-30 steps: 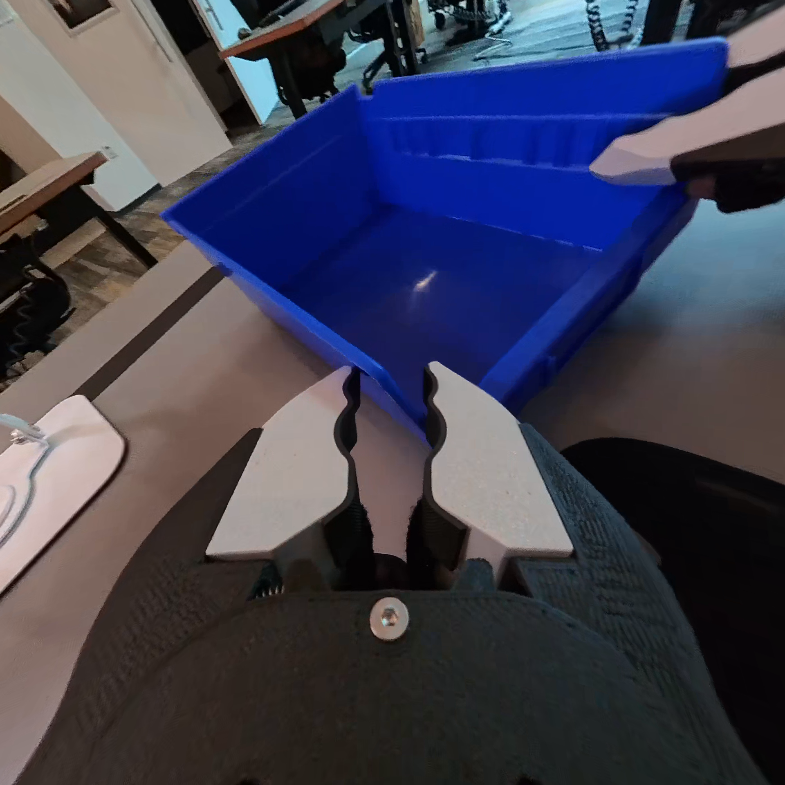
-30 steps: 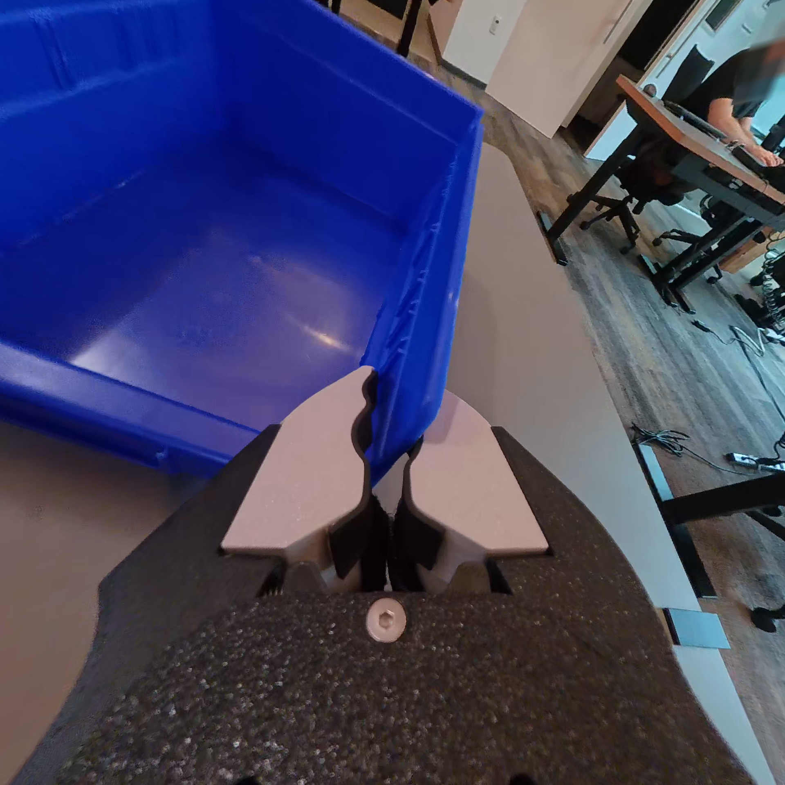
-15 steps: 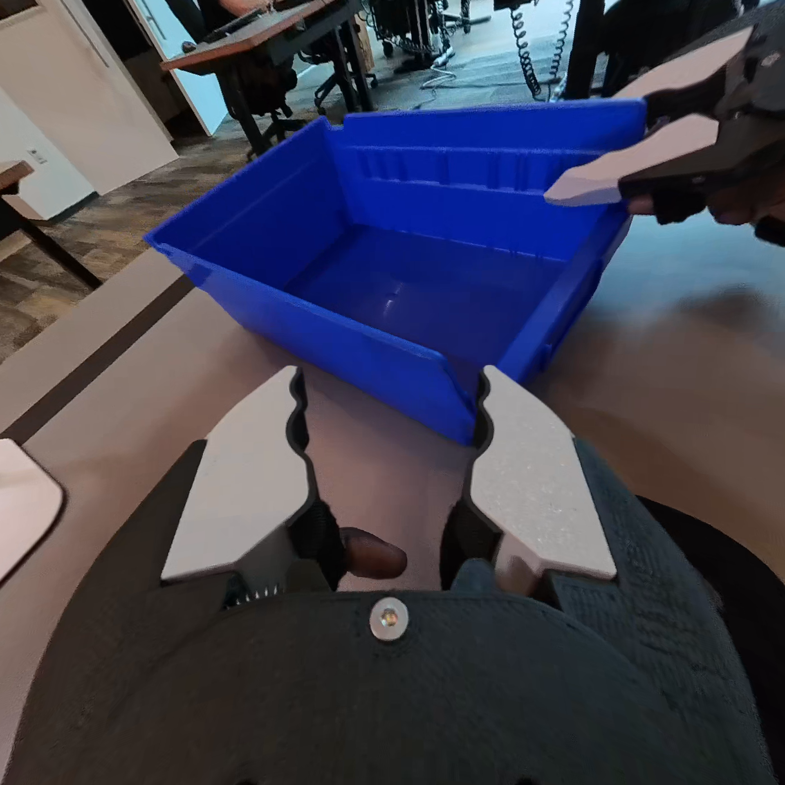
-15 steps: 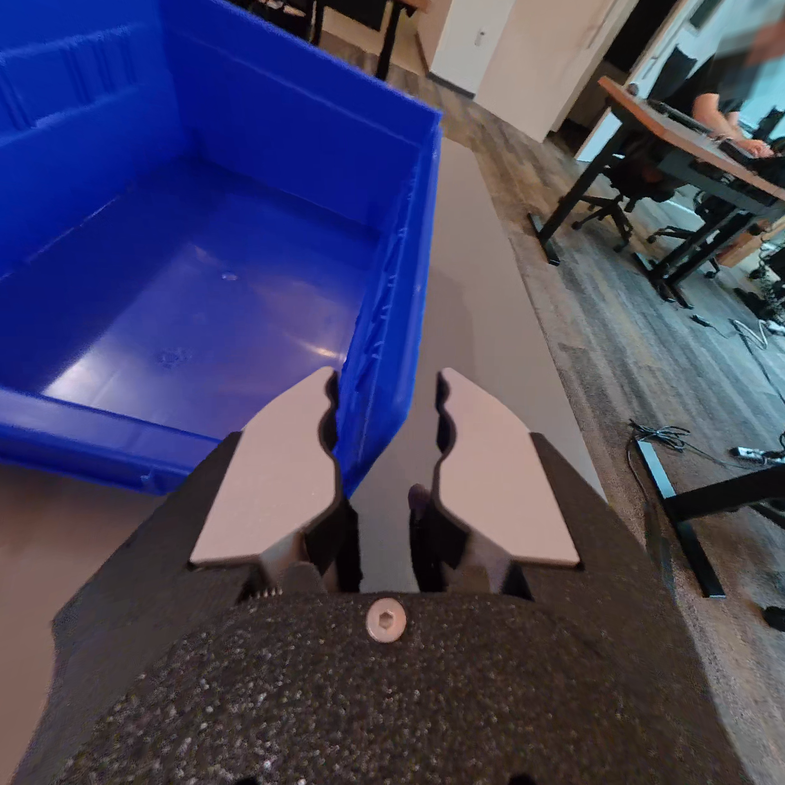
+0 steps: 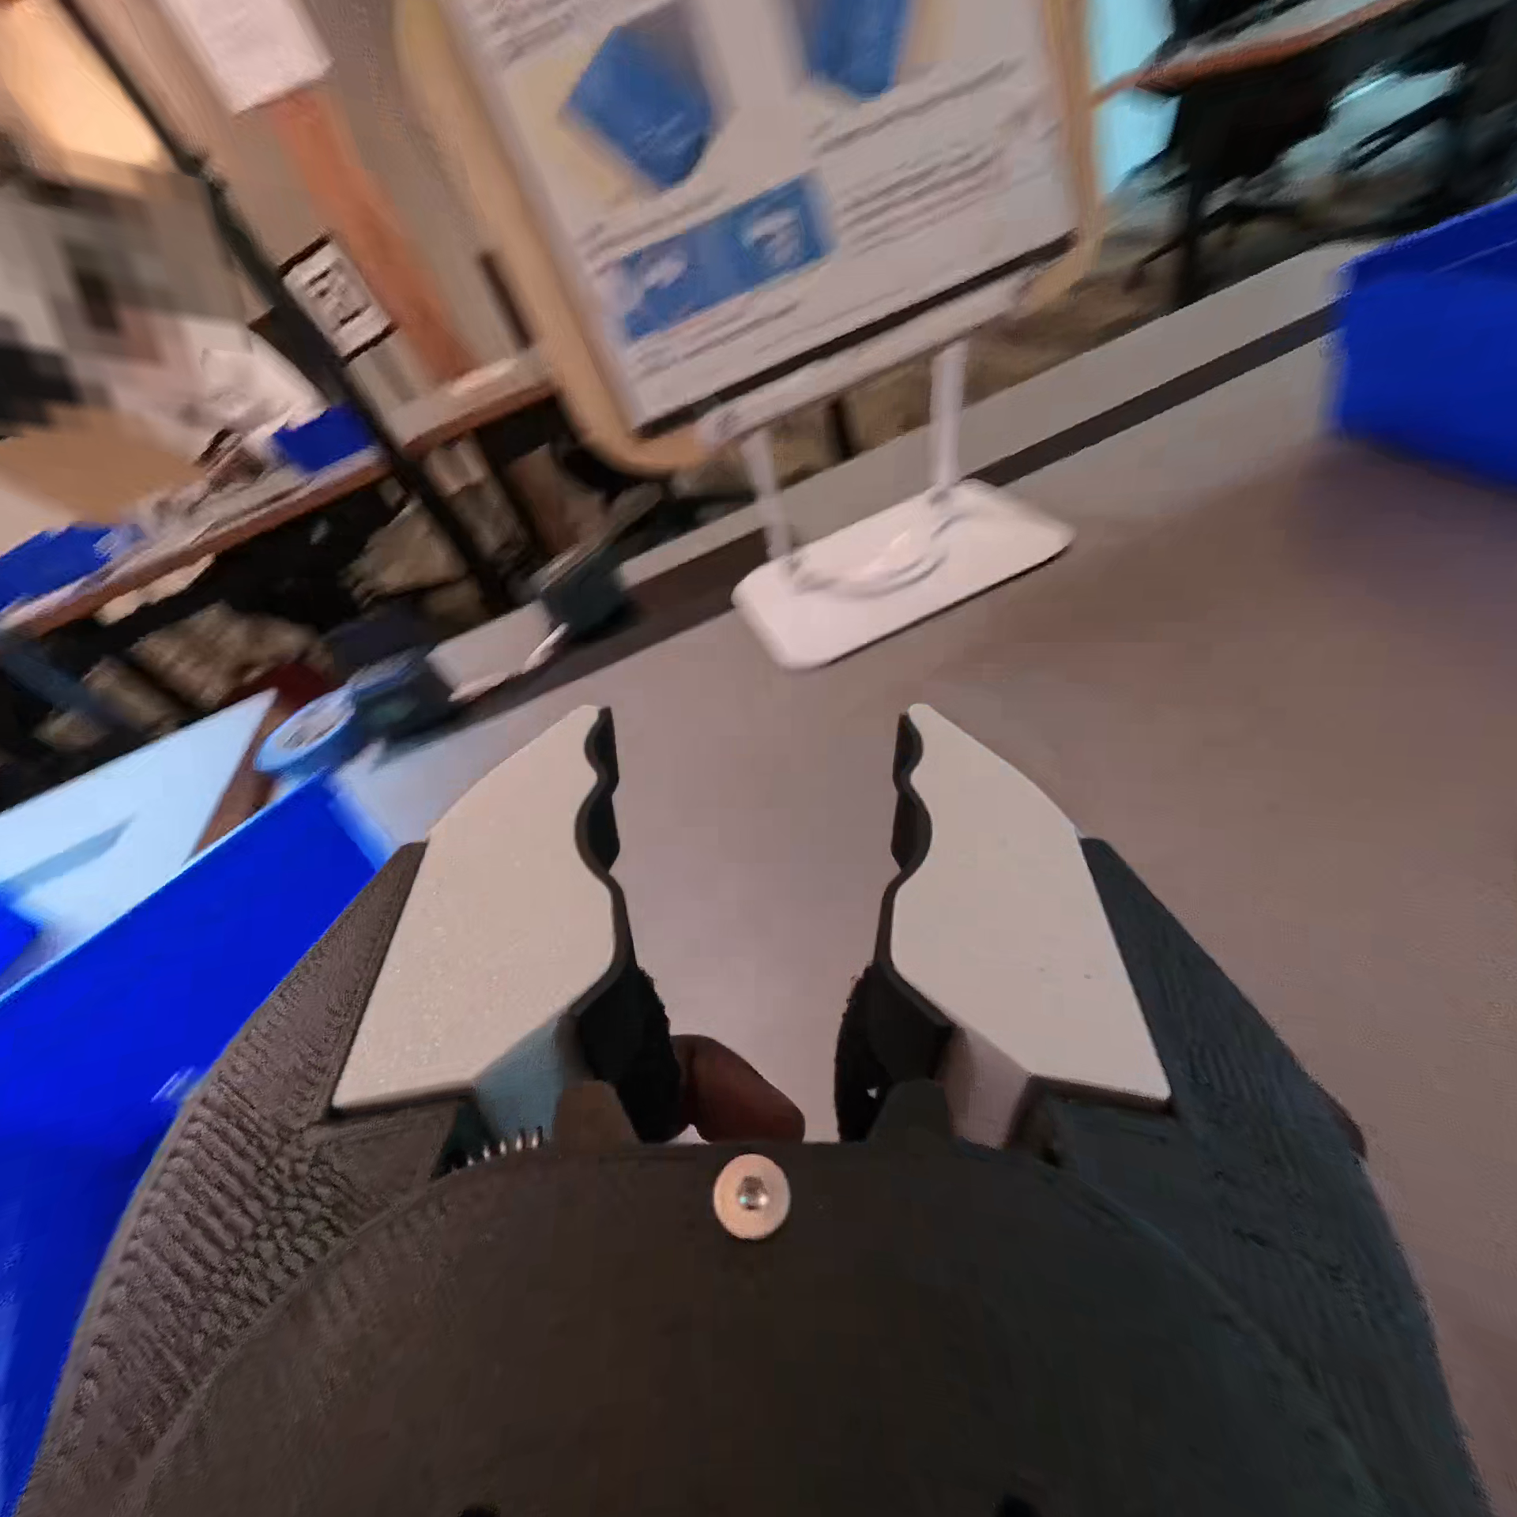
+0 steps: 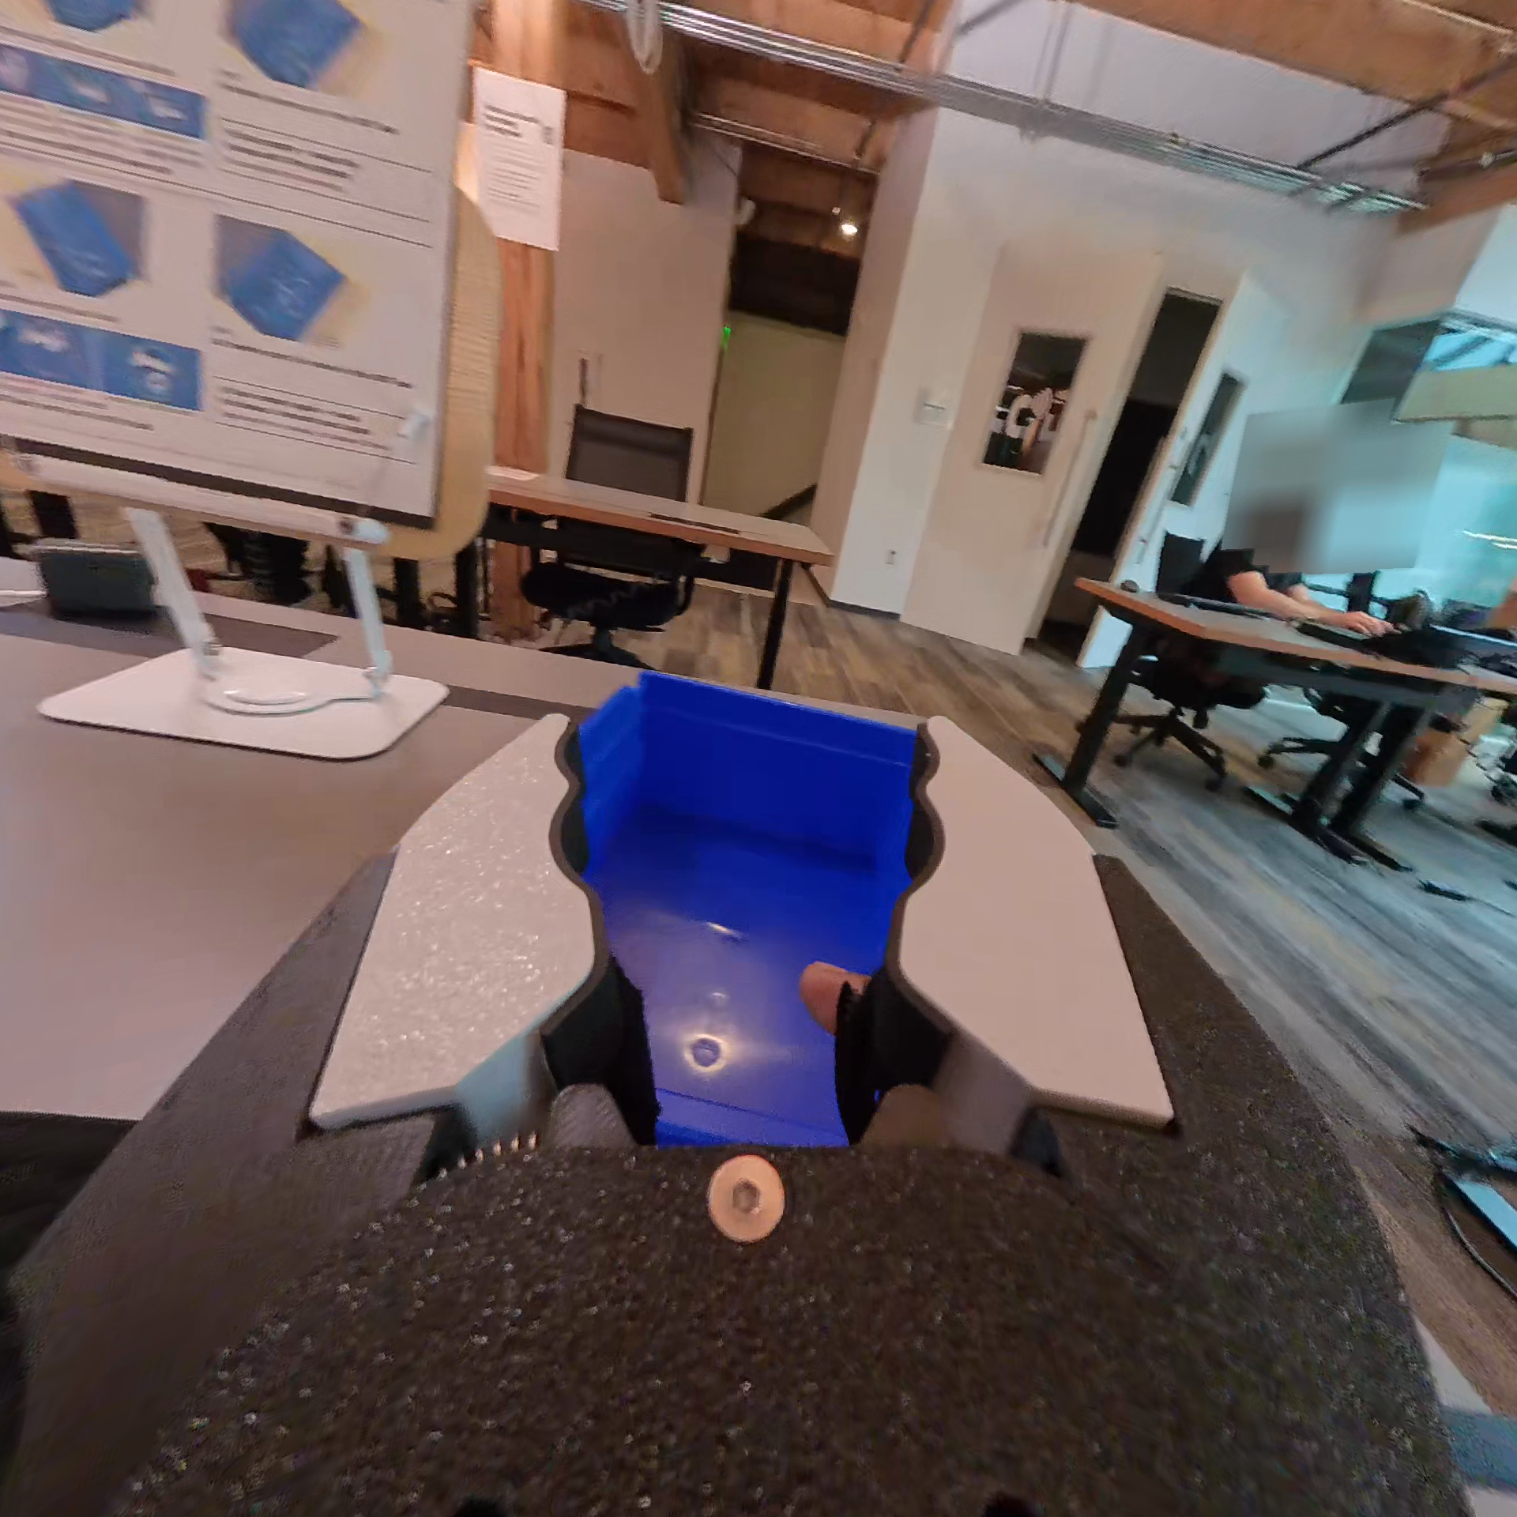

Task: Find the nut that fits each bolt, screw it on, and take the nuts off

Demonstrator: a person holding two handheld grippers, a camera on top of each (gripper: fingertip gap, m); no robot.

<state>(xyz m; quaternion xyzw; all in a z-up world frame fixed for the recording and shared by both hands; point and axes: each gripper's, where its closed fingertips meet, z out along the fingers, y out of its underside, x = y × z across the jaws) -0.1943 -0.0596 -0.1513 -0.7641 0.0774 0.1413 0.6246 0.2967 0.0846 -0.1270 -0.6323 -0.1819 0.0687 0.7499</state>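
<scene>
The left gripper (image 5: 753,731), with pale grey fingers on a rough black body, is held spread wide with nothing between its jaws, above a bare stretch of the matte grey-brown worktop (image 5: 1231,739). Open surface is seen ahead of it as far as the flat white base of a tilted display stand (image 5: 903,587), which is set near the worktop's far edge and carries a printed white board with blue panels (image 5: 780,189). A blue plastic bin wall (image 5: 148,1026) is seen close at the left, and a corner of another blue bin (image 5: 1428,361) at the right; this view is blurred. The right gripper (image 6: 745,726) is likewise spread and empty, held above an open blue plastic bin (image 6: 763,755) that is framed between its fingers and stands toward the worktop's far right corner, to the right of the stand's base (image 6: 246,706) and apart from it. The bin's glossy floor is seen bare. No nuts or bolts can be made out in either view, so their place cannot be told.
</scene>
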